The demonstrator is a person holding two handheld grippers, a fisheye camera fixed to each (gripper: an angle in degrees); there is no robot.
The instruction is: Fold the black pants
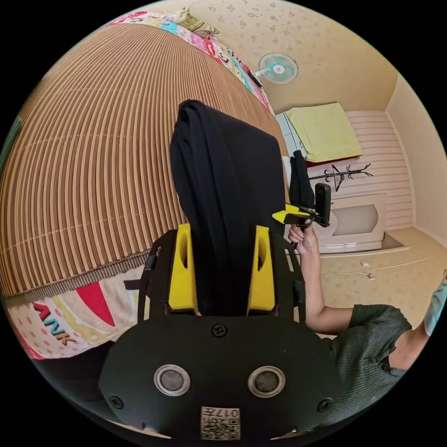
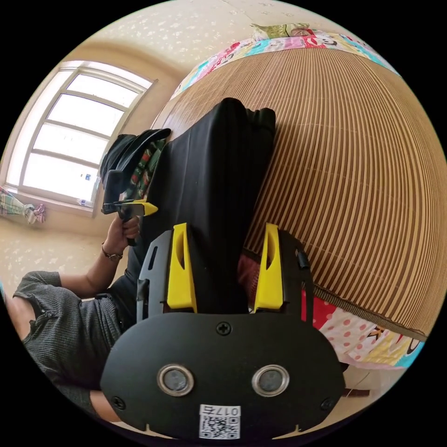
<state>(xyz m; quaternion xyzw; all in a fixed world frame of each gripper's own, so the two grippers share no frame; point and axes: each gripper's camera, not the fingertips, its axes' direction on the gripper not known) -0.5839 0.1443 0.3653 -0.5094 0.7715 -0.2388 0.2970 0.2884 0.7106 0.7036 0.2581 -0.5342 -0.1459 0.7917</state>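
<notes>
The black pants run from between my left gripper's yellow jaws out over a bamboo mat, ending in a bunched fold far from the camera. The jaws are shut on the cloth, which fills the gap between them. To the right, a hand holds my right gripper with black cloth at its tip. In the right gripper view the black pants lie smooth between my right gripper's jaws, which are shut on them. My left gripper is at the left, held in a hand at the pants' other side.
The mat covers a bed with a colourful patterned sheet and a pillow at its far end. A person in a dark ribbed top is beside the bed. A fan, a coat rack and a window stand around.
</notes>
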